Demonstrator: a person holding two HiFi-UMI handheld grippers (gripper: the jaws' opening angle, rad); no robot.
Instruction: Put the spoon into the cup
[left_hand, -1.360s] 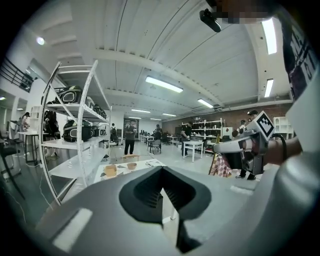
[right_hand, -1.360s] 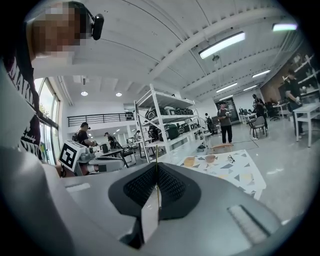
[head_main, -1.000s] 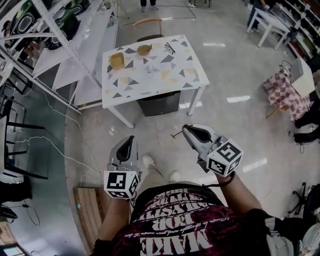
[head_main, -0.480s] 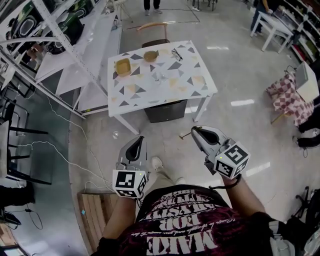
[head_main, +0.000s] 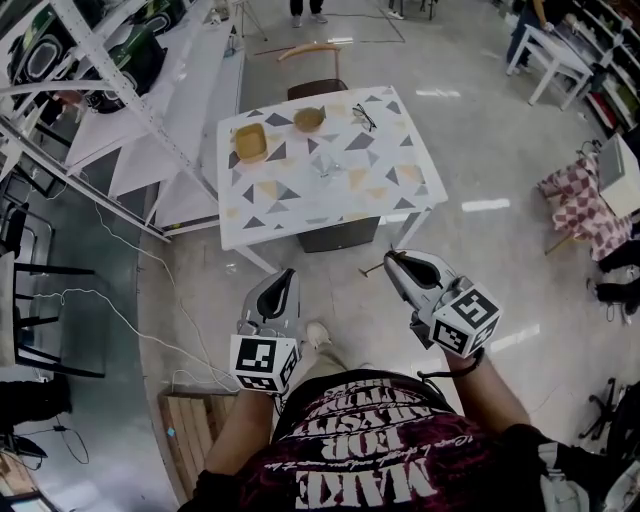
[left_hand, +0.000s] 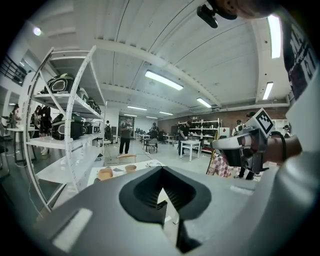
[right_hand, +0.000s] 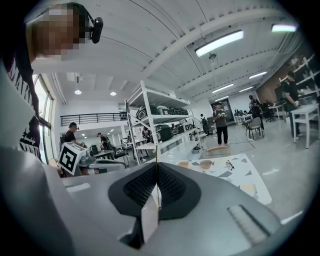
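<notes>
A white table (head_main: 330, 190) with coloured triangles stands ahead of me on the floor. On it are a square wooden dish (head_main: 250, 143), a round tan cup (head_main: 309, 118), a pair of glasses (head_main: 364, 117) and a small clear item (head_main: 322, 165). I cannot make out a spoon at this distance. My left gripper (head_main: 287, 276) and right gripper (head_main: 392, 258) are held at waist height, well short of the table, both shut and empty. The table (right_hand: 235, 172) and tan cup (right_hand: 205, 163) also show beyond the closed jaws in the right gripper view.
A dark box (head_main: 338, 234) sits under the table and a wooden-backed chair (head_main: 310, 50) stands behind it. White metal shelving (head_main: 110, 110) runs along the left. Cables (head_main: 120, 310) and a wooden pallet (head_main: 195, 440) lie on the floor at my left.
The table has drawn closer and shifted slightly right in the head view as the person walks toward it. Both grippers keep their pose and stay shut.
</notes>
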